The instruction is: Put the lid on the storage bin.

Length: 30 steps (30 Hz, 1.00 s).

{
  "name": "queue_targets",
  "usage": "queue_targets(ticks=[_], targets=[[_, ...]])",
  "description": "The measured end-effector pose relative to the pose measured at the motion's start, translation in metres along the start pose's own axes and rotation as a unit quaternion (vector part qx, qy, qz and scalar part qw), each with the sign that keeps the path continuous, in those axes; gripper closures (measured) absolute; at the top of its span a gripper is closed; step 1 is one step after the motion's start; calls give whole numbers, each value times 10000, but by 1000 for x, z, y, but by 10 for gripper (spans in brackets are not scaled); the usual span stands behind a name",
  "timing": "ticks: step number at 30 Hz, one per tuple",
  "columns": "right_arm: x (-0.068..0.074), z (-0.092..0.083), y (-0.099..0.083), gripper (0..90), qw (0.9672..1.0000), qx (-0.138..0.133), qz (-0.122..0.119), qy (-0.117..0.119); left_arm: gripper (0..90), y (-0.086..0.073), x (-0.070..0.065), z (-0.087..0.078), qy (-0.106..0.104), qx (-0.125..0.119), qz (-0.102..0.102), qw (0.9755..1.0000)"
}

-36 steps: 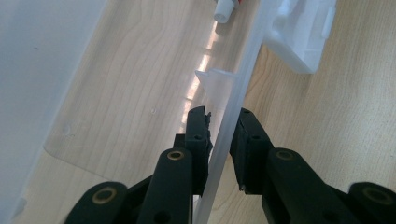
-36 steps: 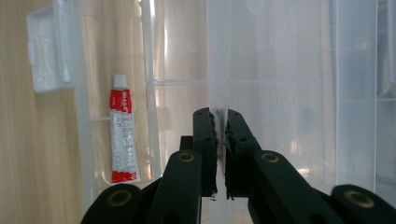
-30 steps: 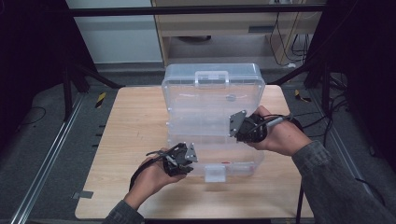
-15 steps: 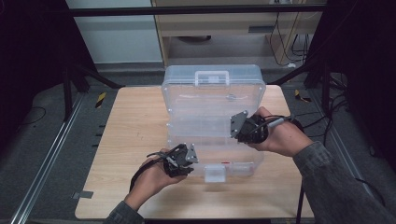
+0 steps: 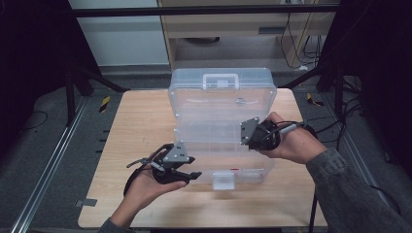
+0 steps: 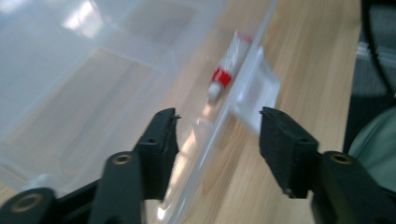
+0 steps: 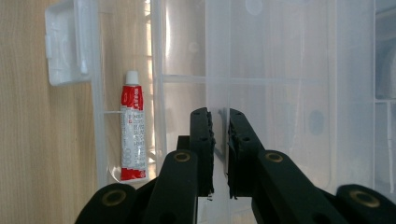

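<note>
Clear organiser box (image 5: 221, 126) is sitting open on the worktop (image 5: 136, 126). Right tool (image 7: 219, 140) is pinching the box's side wall. Left tool (image 6: 217, 135), jaws just widening, is straddling the box's front rim near the latch (image 6: 257, 95), gripping nothing.

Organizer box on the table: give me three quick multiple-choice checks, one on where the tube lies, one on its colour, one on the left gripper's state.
1. Where does the tube lie?
A. In a compartment along the box's front edge, near the latch
B. On bare table
C. Between the right gripper's jaws

2. What colours is the tube?
A. Blue and yellow
B. Red and white
C. All black

3. How do the left gripper's jaws stand?
A. Clamped on the tube
B. Shut, empty
C. Apart, either side of the box's front wall

Answers: 1 A, the right gripper view shows it behind the clear wall beside the latch. 2 B, red body with white cap. 3 C, the jaws have just been opening and the pads press on nothing.
</note>
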State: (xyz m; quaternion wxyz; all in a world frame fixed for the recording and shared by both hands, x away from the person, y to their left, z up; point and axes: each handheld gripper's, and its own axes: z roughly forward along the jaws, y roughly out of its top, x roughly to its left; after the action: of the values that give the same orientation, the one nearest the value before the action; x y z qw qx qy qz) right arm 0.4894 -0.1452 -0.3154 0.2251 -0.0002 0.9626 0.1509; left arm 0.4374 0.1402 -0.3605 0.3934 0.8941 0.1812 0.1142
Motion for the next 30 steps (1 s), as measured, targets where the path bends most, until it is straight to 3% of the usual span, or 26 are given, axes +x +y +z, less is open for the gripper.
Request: queue_targets(ticks=[1, 6, 8, 10, 11, 14, 15, 23, 30], targets=[[1, 0, 0, 815, 10000, -5, -14, -23, 412, 2, 0, -5, 53, -99, -83, 9999], [2, 0, -2, 810, 10000, -58, -2, -66, 409, 14, 4, -31, 111, -564, -334, 9978], [2, 0, -2, 804, 10000, -60, 12, -66, 499, 17, 8, -38, 113, -628, -375, 9973], [2, 1, -2, 802, 10000, -73, -2, -65, 519, 22, 16, -45, 239, -643, -464, 9966], [3, 1, -1, 800, 9999, -68, 8, -74, 584, 26, 25, -50, 383, -663, -543, 9956], [3, 1, -2, 789, 9999, -81, -21, -91, 754, 35, 43, -58, 472, -693, -682, 9941], [3, 1, -2, 789, 9999, -81, -21, -91, 778, 35, 43, -58, 472, -693, -682, 9941], [5, 1, -2, 771, 9999, -78, -34, -130, 892, 63, 90, -61, 648, -114, -836, 9943], [8, 1, -3, 771, 9999, -79, -53, -145, 894, 71, 101, -57, 599, -51, -969, 9935]])
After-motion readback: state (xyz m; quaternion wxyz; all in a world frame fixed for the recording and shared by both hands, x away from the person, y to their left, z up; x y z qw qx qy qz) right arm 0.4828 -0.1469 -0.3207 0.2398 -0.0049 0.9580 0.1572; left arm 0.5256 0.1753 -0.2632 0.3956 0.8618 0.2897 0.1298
